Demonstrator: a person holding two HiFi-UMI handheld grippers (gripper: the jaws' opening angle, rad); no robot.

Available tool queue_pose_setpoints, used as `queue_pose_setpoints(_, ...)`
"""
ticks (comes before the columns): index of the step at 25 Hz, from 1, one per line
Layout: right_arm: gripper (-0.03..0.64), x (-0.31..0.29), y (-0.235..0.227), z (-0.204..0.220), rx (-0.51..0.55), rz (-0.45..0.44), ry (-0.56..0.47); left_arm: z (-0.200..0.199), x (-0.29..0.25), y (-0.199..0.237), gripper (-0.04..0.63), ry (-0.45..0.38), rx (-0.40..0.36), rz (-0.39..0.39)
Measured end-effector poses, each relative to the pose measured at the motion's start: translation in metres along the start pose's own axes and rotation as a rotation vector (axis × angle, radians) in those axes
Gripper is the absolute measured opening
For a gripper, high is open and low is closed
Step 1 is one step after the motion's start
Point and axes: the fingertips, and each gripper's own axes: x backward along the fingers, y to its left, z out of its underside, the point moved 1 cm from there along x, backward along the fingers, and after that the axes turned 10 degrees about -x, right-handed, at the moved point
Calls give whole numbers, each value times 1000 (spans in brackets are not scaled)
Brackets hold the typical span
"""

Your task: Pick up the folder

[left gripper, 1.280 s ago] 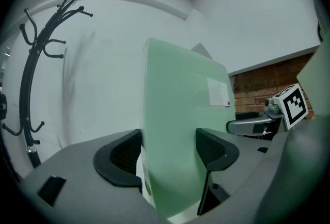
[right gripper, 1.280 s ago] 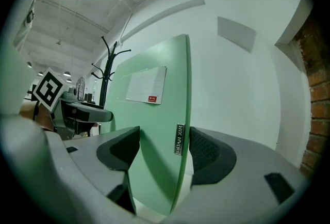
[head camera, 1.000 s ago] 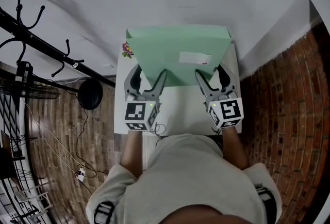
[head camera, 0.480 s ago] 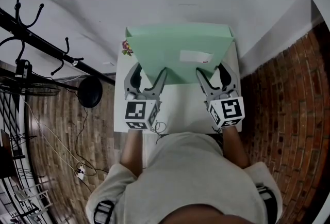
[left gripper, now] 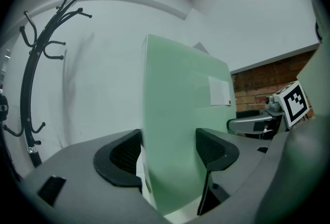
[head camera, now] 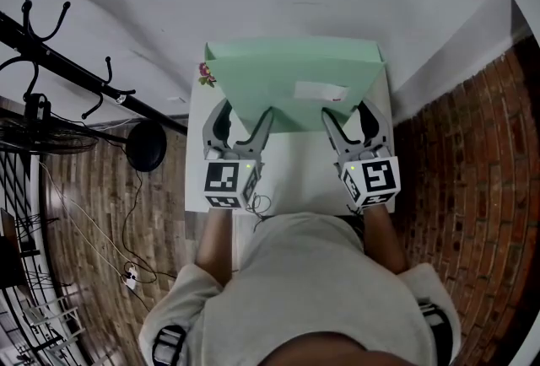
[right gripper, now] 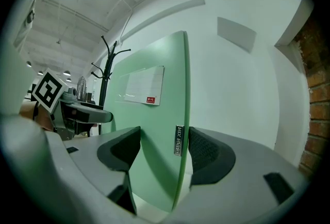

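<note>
A pale green folder [head camera: 291,82] with a white label [head camera: 319,91] stands upright at the back of a small white table [head camera: 291,179], against the wall. My left gripper [head camera: 245,113] straddles its left edge and my right gripper [head camera: 346,111] straddles its right edge. In the left gripper view the folder [left gripper: 175,140] fills the gap of the left gripper [left gripper: 167,150], its edge right beside the outer pad. In the right gripper view the folder [right gripper: 154,130] sits likewise in the right gripper [right gripper: 162,148]. Both sets of jaws stand wide apart; neither pair clamps the folder.
A black coat rack [head camera: 67,69] leans at the left, with its round base [head camera: 145,147] on the wooden floor. A small flowery object [head camera: 205,76] sits at the table's back left corner. A brick surface [head camera: 472,187] lies to the right. Cables trail on the floor [head camera: 126,271].
</note>
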Motion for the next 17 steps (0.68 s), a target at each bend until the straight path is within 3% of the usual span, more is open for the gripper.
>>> queue_pose_setpoints(17, 290, 5, -4, 5, -10, 7, 13, 2, 0, -7, 347, 15, -13, 10)
